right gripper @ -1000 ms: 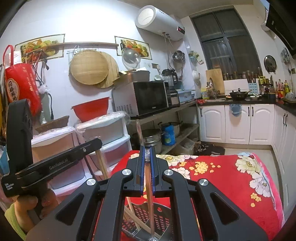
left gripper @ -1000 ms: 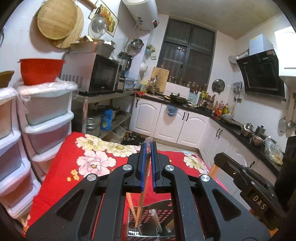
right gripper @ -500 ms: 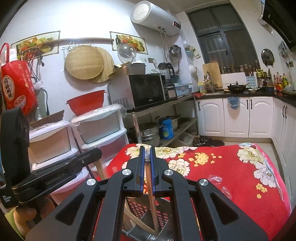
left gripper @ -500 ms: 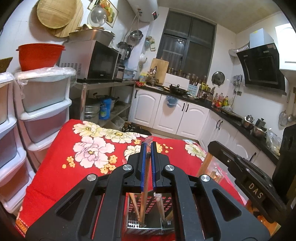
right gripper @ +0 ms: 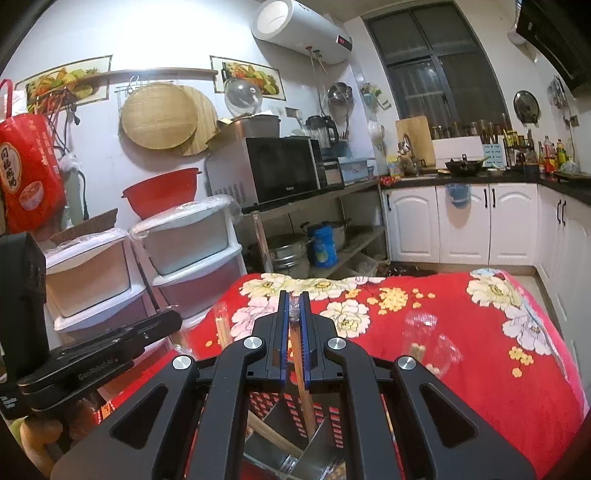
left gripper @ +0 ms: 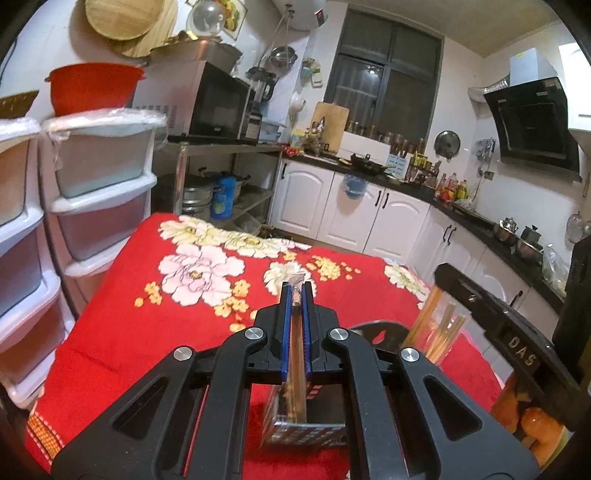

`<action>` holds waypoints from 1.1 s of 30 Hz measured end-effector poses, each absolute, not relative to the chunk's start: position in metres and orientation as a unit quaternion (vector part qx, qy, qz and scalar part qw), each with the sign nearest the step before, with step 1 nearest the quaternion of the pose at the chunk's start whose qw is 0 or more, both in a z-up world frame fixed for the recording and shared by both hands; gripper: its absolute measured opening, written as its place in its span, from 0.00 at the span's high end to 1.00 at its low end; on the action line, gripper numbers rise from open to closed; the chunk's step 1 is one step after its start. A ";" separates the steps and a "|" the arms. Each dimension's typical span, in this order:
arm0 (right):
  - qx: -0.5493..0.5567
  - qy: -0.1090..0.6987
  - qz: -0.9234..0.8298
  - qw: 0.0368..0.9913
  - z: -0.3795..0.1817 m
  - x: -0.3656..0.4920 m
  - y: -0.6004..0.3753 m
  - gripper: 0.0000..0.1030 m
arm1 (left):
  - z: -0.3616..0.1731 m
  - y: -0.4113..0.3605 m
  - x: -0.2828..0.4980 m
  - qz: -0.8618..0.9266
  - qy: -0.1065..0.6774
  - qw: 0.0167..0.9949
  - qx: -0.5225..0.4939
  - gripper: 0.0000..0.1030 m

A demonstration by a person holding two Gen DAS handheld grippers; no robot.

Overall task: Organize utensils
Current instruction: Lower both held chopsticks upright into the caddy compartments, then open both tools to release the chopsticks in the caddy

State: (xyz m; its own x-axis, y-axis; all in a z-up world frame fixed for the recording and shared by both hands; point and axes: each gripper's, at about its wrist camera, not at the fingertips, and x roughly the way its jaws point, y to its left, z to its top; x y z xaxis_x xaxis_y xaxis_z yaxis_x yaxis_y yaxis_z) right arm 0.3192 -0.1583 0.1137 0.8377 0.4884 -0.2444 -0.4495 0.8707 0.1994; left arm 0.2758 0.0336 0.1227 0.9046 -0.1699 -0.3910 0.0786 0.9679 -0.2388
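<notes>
Open red cloth (left gripper: 155, 332) beyond holder (left gripper: 303, 432)

— Where are we standing?
— We are standing in a home kitchen: we are facing white cabinets (left gripper: 347, 212), a range hood (left gripper: 532, 122), a microwave (right gripper: 282, 168) and a wok (right gripper: 463, 166) on the dark counter (left gripper: 469, 218).

Indoor artificial light, fairly bright w/ warm tint, window (left gripper: 384, 81) dark, glare on white wall (right gripper: 147, 33), strong fisheye bending and black vignette at edges, chopstick sleeves (right gripper: 424, 339) motion-blurred
</notes>
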 end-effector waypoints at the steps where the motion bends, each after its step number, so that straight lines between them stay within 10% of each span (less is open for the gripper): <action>1: 0.070 0.149 0.246 0.955 0.113 0.319 -0.160 0.95 | 0.121 0.036 0.275 -0.063 0.211 0.969 -0.112 0.99; 28: 0.059 0.200 0.244 0.947 0.106 0.295 -0.170 0.94 | 0.107 0.039 0.247 -0.070 0.232 0.963 -0.114 0.88; 33: 0.073 0.220 0.247 0.941 0.104 0.291 -0.178 0.78 | 0.106 0.040 0.242 -0.074 0.238 0.961 -0.119 0.80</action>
